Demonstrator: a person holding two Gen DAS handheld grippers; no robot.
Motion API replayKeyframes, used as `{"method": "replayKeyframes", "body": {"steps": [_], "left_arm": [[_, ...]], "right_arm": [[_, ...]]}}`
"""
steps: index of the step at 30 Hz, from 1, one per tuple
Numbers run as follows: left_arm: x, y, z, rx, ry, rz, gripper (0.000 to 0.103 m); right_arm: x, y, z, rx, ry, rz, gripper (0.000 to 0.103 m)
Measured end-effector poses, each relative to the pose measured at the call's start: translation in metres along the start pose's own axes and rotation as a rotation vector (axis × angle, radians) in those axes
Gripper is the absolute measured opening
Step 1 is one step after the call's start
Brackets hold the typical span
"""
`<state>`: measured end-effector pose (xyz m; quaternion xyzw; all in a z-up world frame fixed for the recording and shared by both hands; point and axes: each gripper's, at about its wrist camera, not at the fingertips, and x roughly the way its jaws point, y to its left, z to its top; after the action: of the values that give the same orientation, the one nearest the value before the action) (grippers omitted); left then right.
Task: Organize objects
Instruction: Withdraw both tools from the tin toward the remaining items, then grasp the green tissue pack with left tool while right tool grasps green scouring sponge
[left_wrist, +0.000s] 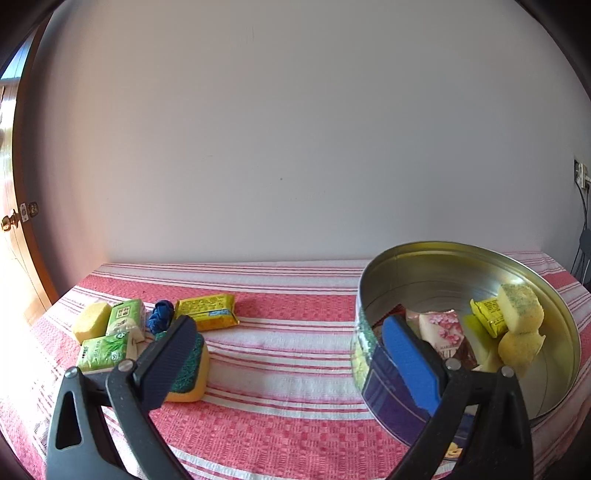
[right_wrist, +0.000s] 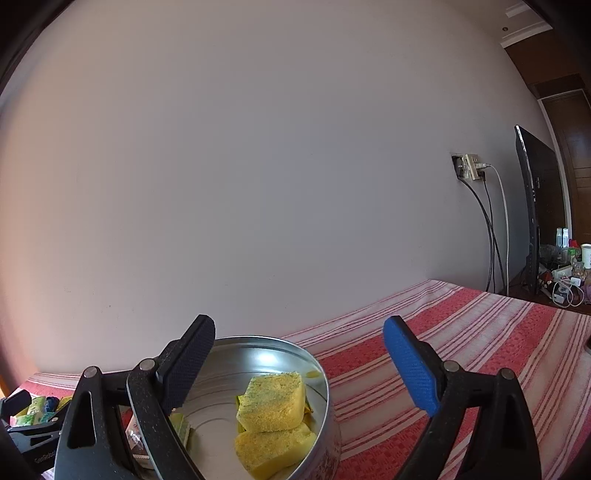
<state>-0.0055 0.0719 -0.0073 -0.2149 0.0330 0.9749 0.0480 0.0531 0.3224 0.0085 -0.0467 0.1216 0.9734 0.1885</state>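
Now: tin (left_wrist: 373, 295) holds two sponges (left_wrist: 521, 304); table, two more; left gripper (left_wrist: 291, 363), right gripper (right_wrist: 299, 363) released.

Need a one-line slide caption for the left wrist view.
Open left gripper over the striped tablecloth, between loose sponges and packets and a part-filled round tin.

Striped red cloth (left_wrist: 280, 354), plain wall (right_wrist: 258, 166) — socket (right_wrist: 471, 167), dark screen (right_wrist: 535, 206).
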Motion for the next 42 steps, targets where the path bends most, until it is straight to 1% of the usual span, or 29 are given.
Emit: {"method": "replayKeyframes", "body": {"steps": [2, 6, 11, 21, 26, 30, 36, 40, 42], "left_arm": [[0.002, 0.009, -0.001, -0.007, 0.007, 0.010, 0.102], [0.002, 0.027, -0.003, -0.011, 0.007, 0.023, 0.102], [-0.002, 0.047, -0.004, -0.010, 0.011, 0.048, 0.102], [0.009, 0.116, -0.008, -0.049, 0.064, 0.141, 0.102], [0.017, 0.147, -0.011, -0.075, 0.097, 0.175, 0.102], [0.021, 0.164, -0.012, -0.094, 0.123, 0.192, 0.102], [0.032, 0.191, -0.015, -0.112, 0.176, 0.220, 0.102], [0.038, 0.215, -0.017, -0.159, 0.225, 0.238, 0.102], [0.043, 0.225, -0.020, -0.182, 0.253, 0.235, 0.102]], "right_arm": [[-0.005, 0.011, -0.003, -0.013, 0.008, 0.012, 0.094], [-0.016, 0.031, -0.008, -0.044, -0.004, 0.029, 0.094], [-0.020, 0.058, -0.016, -0.053, 0.027, 0.068, 0.094], [-0.027, 0.132, -0.037, -0.103, 0.085, 0.212, 0.094], [-0.027, 0.170, -0.048, -0.133, 0.133, 0.282, 0.094], [-0.026, 0.197, -0.057, -0.152, 0.174, 0.330, 0.094], [-0.023, 0.235, -0.070, -0.214, 0.248, 0.372, 0.094], [-0.011, 0.254, -0.078, -0.237, 0.336, 0.397, 0.094], [-0.006, 0.266, -0.084, -0.248, 0.385, 0.415, 0.094]]}}
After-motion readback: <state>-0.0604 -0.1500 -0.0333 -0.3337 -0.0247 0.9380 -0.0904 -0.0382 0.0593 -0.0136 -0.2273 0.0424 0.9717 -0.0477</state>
